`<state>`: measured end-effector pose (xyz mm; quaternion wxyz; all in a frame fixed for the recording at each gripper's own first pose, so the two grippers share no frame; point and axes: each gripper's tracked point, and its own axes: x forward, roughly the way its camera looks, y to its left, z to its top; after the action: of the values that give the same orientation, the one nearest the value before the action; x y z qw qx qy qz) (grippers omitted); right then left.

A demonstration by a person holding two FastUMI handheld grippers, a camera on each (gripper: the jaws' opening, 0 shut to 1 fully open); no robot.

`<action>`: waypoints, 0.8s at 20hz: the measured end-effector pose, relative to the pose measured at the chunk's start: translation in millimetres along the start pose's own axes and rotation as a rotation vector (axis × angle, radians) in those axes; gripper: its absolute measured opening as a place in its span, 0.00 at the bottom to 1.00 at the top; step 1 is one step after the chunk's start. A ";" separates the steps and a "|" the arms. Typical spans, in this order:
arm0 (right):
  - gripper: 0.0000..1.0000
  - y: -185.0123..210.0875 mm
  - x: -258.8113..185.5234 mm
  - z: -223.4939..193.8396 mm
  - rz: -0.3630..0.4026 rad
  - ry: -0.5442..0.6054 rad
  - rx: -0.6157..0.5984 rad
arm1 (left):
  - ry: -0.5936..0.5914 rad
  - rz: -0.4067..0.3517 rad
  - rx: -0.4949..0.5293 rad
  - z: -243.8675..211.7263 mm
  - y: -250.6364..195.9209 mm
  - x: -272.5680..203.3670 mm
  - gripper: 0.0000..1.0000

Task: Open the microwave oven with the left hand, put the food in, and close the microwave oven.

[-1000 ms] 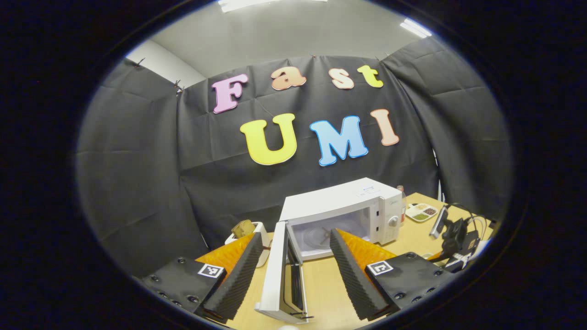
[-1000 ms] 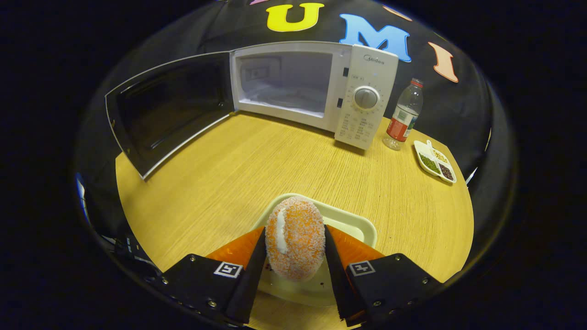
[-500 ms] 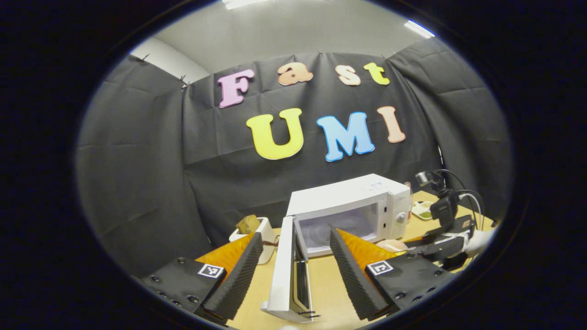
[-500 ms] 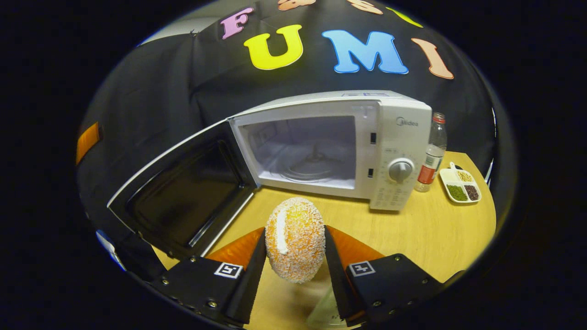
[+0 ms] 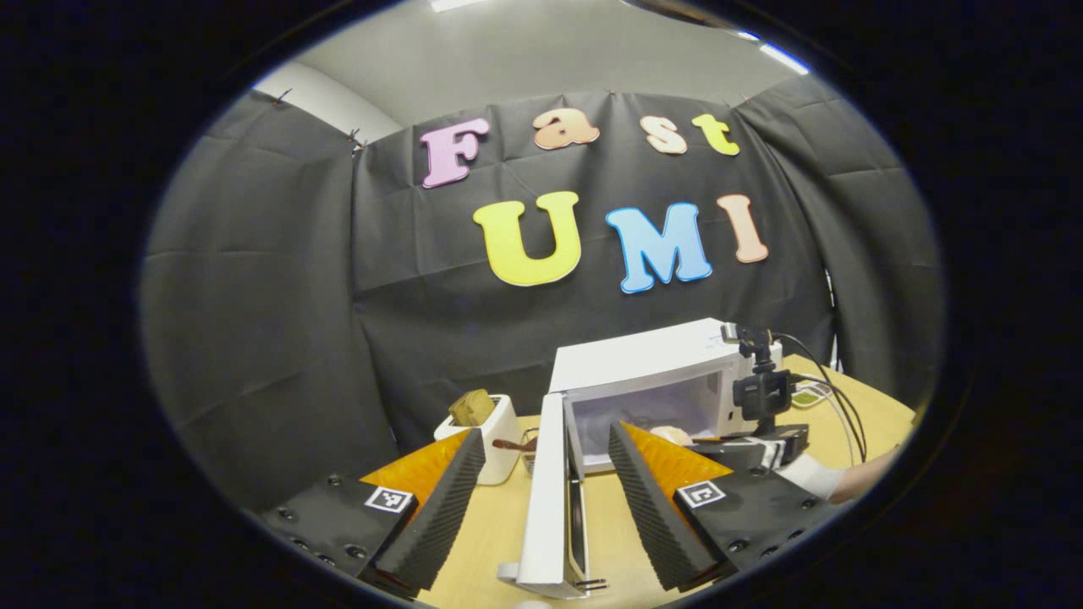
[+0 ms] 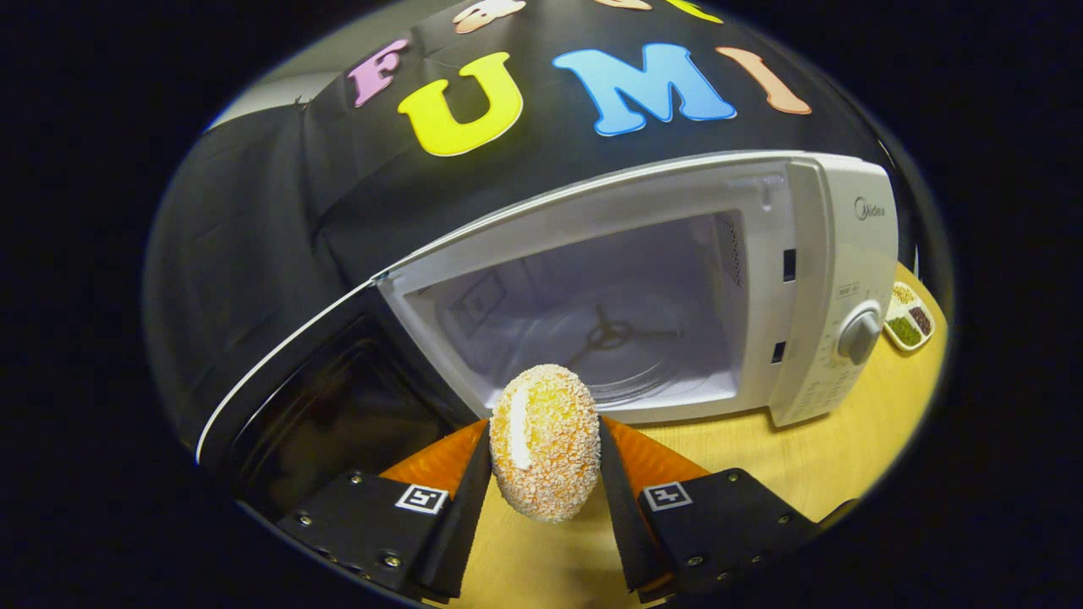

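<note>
The right claw (image 6: 544, 474) is clamped on the crumb-coated food (image 6: 544, 440), holding it clear of the table (image 6: 854, 440) just before the mouth of the microwave oven (image 6: 643, 279), ready, I judge, to go onto the turntable. The left claw (image 5: 546, 499) stands apart with the edge of the swung-out door (image 5: 550, 499) between its fingers, untouched, likely waiting to close it. A maker's mark tops the control panel, too small to read.
</note>
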<state>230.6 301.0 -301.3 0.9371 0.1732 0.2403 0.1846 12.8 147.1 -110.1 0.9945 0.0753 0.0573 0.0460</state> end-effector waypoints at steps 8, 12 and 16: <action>0.69 -26.8 71.4 37.8 -0.179 -0.219 0.207 | 0.005 -0.014 -0.026 -27.8 4.7 17.1 0.95; 0.69 -43.4 90.8 35.9 -0.266 -0.249 0.230 | -0.012 -0.008 -0.007 -28.7 6.9 24.7 1.00; 0.74 -52.1 88.2 36.8 -0.321 -0.261 0.202 | -0.020 0.001 -0.011 -28.0 7.6 24.6 1.00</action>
<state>335.3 284.7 -326.6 0.9555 0.2481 0.1589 -0.0159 33.2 161.1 -139.1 0.9954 0.0701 0.0472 0.0460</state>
